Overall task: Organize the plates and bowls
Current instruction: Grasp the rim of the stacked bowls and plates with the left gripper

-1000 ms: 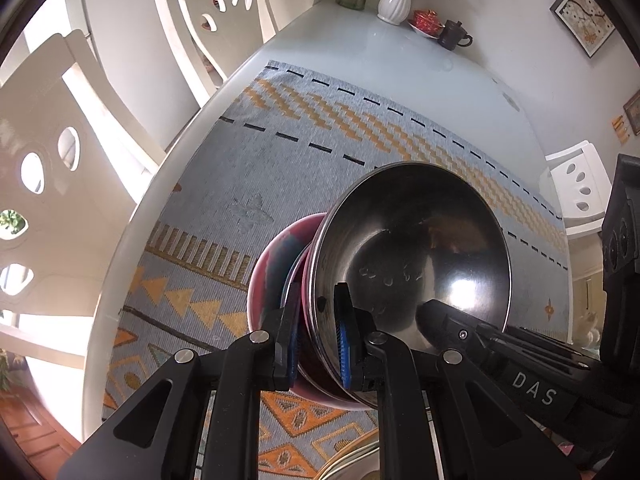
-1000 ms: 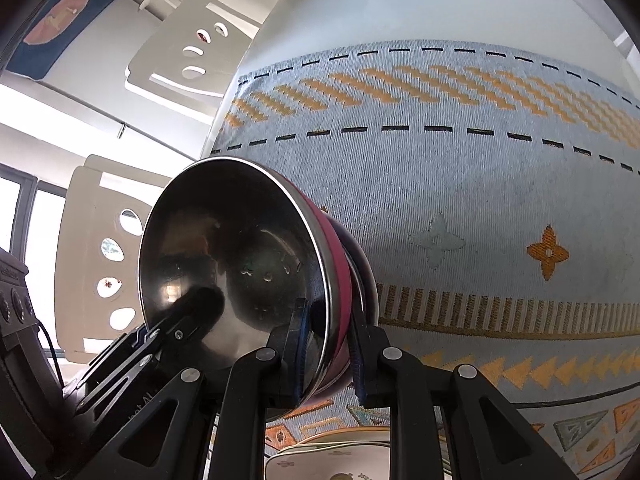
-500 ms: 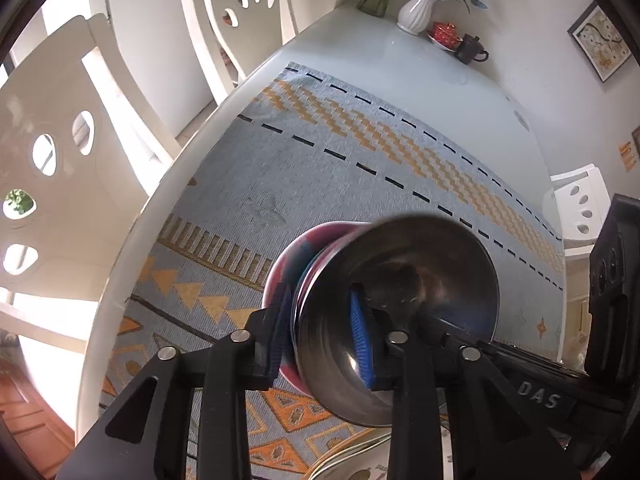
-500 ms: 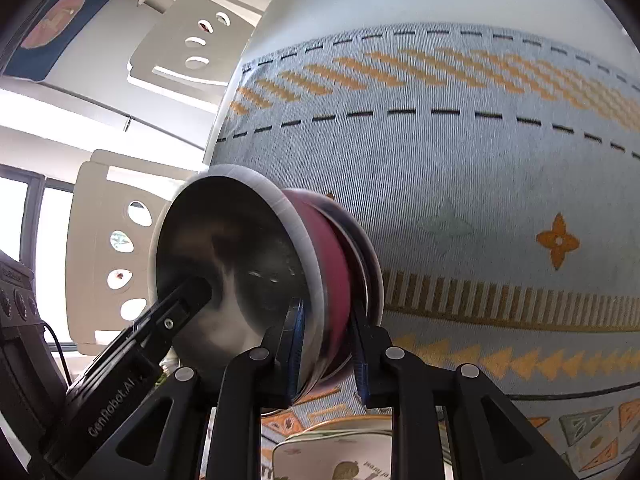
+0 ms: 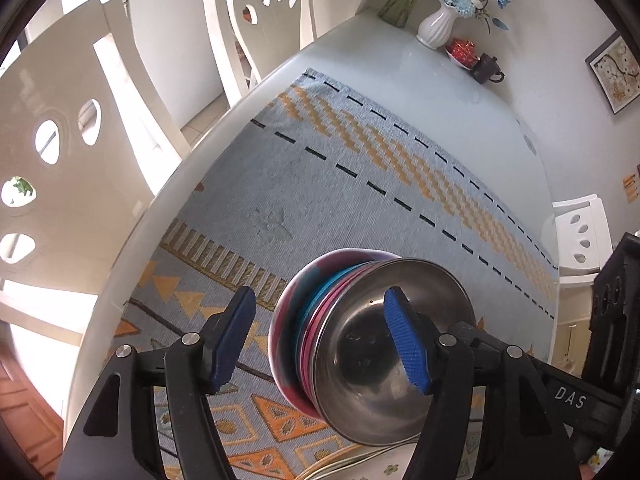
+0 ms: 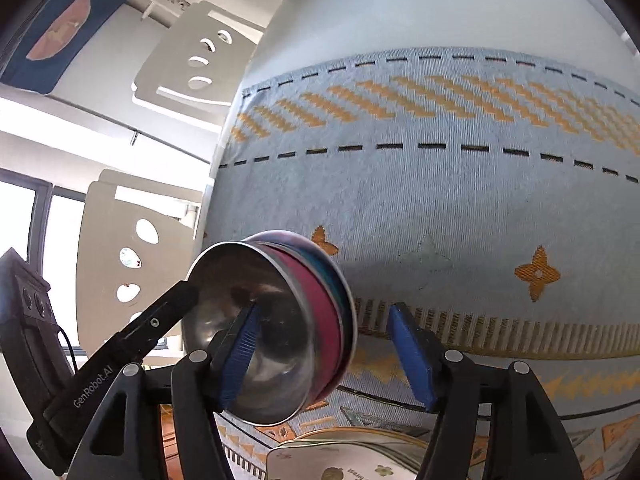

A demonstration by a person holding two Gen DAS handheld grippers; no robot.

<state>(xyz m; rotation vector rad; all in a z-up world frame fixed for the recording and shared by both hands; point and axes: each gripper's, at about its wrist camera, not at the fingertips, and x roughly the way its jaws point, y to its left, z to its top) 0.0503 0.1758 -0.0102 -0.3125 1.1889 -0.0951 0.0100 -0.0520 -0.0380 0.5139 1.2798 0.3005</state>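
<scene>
A stack of bowls (image 5: 352, 344) sits on the blue and orange table mat (image 5: 340, 184), near the close edge. The top one is a shiny metal bowl (image 5: 384, 360); pink and blue bowls (image 6: 328, 304) are under it.

The left gripper (image 5: 320, 344) is opening. Its 2 blue pads (image 5: 234, 336) stand apart from the stack's rim, 1 outside and 1 inside the metal bowl, not pressing it.

The right gripper (image 6: 328, 354) is opening too. Its pads (image 6: 412, 356) also sit on each side of the rim without squeezing.

A flowery plate (image 6: 352, 460) lies just below, at the near edge. Far away on the table stands a white vase (image 5: 438, 26).
</scene>
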